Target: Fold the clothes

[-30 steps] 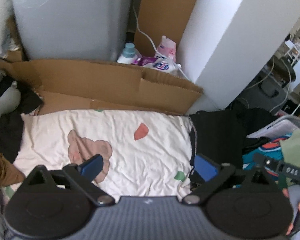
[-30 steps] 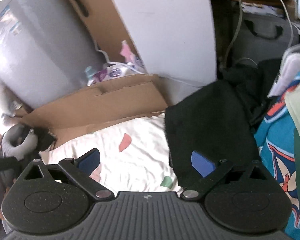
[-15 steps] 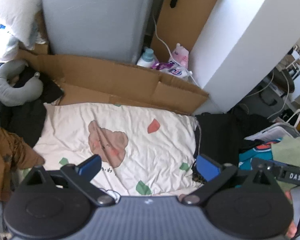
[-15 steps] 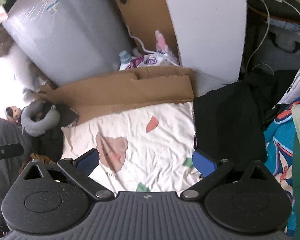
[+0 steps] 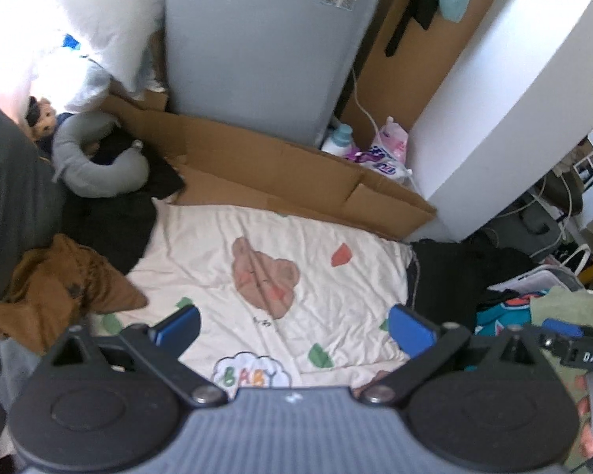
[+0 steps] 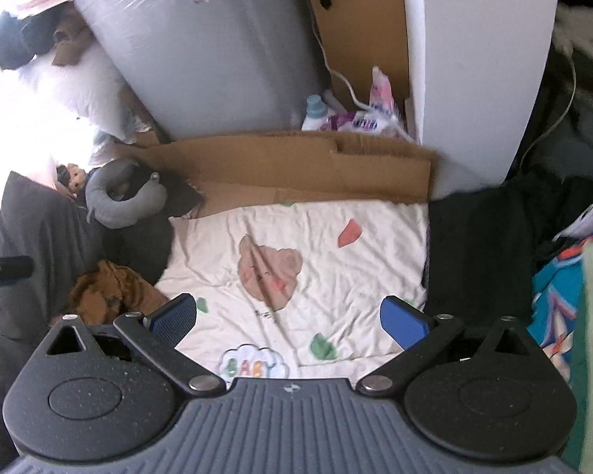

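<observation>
A cream sheet with a bear print (image 5: 257,260) (image 6: 296,252) lies flat in the middle. A black garment (image 5: 450,276) (image 6: 478,252) lies at its right edge. A brown garment (image 5: 59,292) (image 6: 110,288) is crumpled at its left. A teal patterned garment (image 5: 502,308) (image 6: 553,296) and a pale green one (image 5: 569,308) lie further right. My left gripper (image 5: 292,330) is open and empty, high above the sheet. My right gripper (image 6: 288,318) is open and empty above the sheet; it also shows in the left wrist view (image 5: 565,339).
A flattened cardboard box (image 5: 280,181) (image 6: 304,162) stands behind the sheet. A grey wrapped appliance (image 5: 257,39), detergent bottles (image 5: 371,150) and a white cabinet (image 5: 494,110) are beyond. A grey neck pillow (image 5: 95,166) and a dark cushion (image 6: 39,245) sit left.
Both grippers have risen and pulled back from the sheet, so more of the room and the whole sheet show. Both stay open and empty.
</observation>
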Demonstrator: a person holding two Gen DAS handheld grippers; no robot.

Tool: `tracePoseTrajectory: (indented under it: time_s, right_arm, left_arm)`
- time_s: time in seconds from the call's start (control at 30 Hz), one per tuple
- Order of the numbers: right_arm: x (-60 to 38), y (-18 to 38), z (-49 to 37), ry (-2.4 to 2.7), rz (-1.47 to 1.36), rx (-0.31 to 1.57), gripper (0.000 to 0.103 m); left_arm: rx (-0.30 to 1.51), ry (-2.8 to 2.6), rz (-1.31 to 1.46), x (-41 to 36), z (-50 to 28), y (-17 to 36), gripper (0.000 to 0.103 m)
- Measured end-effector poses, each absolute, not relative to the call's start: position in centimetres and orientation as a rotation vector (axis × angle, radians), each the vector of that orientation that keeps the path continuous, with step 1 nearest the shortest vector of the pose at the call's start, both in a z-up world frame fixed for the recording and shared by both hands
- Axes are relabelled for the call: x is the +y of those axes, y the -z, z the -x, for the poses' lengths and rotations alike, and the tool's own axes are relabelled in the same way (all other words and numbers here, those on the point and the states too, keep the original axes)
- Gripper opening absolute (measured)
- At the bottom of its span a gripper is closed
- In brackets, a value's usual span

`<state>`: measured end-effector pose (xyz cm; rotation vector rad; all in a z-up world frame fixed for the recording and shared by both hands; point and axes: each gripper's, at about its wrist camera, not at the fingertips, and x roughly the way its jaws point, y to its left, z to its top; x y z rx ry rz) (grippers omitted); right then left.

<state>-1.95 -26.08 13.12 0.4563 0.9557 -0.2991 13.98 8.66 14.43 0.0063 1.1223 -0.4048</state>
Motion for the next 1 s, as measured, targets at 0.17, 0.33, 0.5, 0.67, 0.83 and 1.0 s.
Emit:
tracePoseTrajectory:
  time_s: [0.17, 0.33, 0.5, 0.67, 0.83, 1.0]
  right_arm:
    - [-24.4, -14.6, 3.1, 0.292, -0.449, 0.919, 0.102]
    - [-22.4, -14.9, 4.9, 0.316, -0.455, 0.857, 0.102]
    - [-20.2, -13.1, 5.9, 0.317, -0.449, 0.861, 0.102]
    - [-18.3, -11.2, 6.1, 0.308, -0.411, 0.872, 0.102]
    - [-16.5, -9.3, 6.5, 0.291, -0.398, 0.885, 0.102]
    - [-14.4, -7.8, 6.6, 0.269, -0.376, 0.902, 0.102]
  left_arm:
    - [1.076, 0.372, -0.014, 12.1, -12.6, -15.8, 0.102]
    - [1.075, 0.41, -0.025, 13.6, -9.9, -14.4, 0.102]
    - [1.042, 0.397, -0.049, 13.9, -7.1, -11.9, 0.102]
    - [1.002, 0.361, -0.03, 13.5, -5.3, -9.9, 0.102]
    - [0.985, 0.345, -0.058, 12.5, -3.7, -7.7, 0.102]
    - [0.987, 0.314, -0.026, 12.7, -2.7, -5.8, 0.102]
